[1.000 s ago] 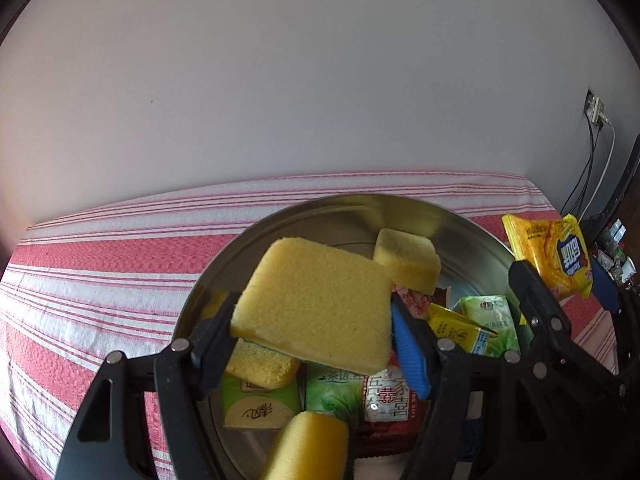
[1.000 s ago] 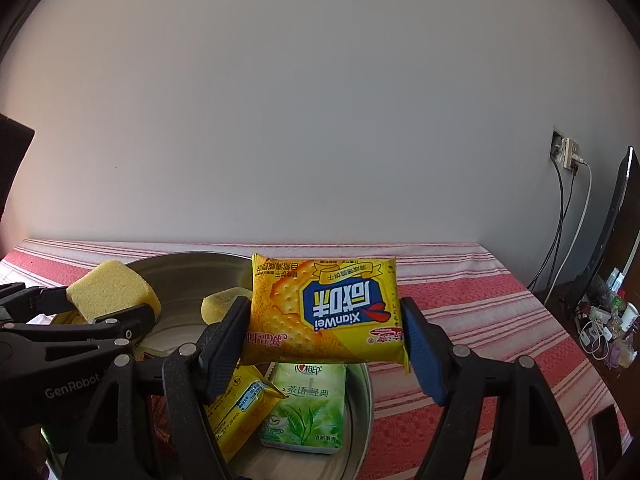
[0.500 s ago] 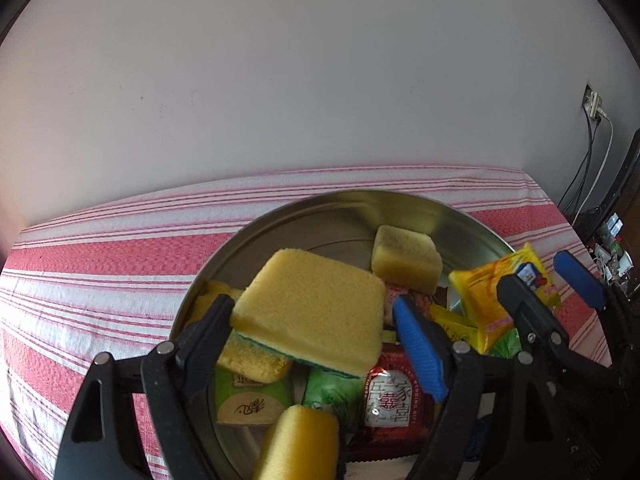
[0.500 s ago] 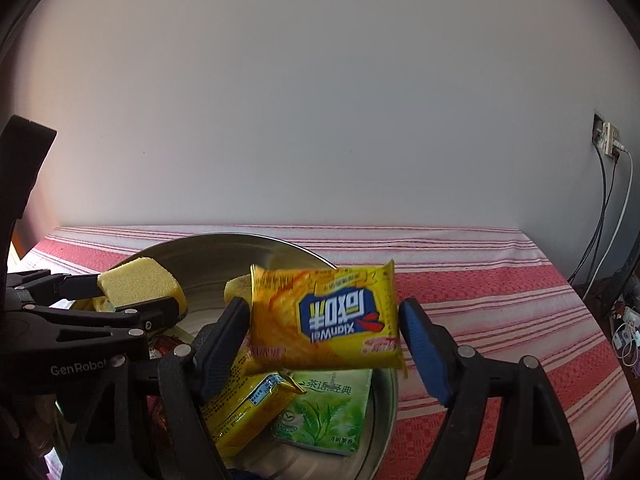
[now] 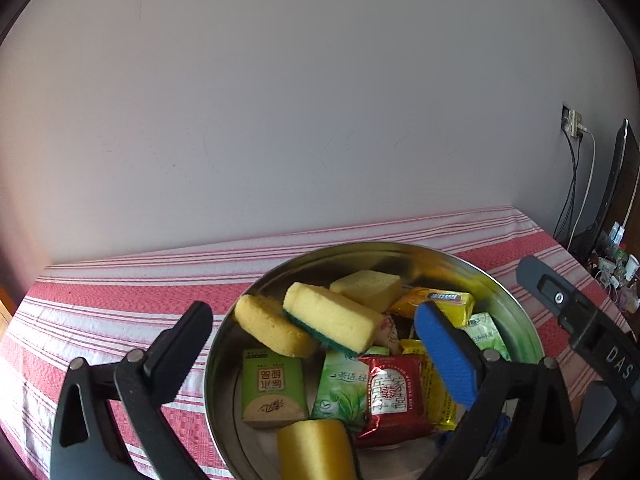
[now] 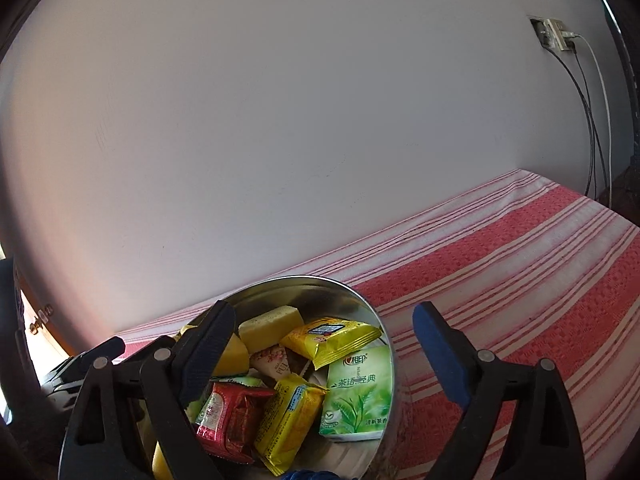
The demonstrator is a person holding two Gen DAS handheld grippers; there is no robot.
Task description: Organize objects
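- As far as the left wrist view shows, our left gripper (image 5: 316,344) gapes wide and empty; the sponge (image 5: 332,322) lies in the bowl (image 5: 516,312) among packets.
- Seen from the right wrist, our right gripper (image 6: 326,338) is wide, empty; the yellow packet (image 6: 332,336) rests inside, cloth (image 6: 520,264) bare, so we judge sorting nearly done.

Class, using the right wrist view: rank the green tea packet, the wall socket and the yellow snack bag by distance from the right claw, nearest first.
1. Green tea packet: in the bowl, just left of the right claw.
2. Yellow snack bag: in the bowl, behind the packet.
3. Wall socket: high on the wall, far right.
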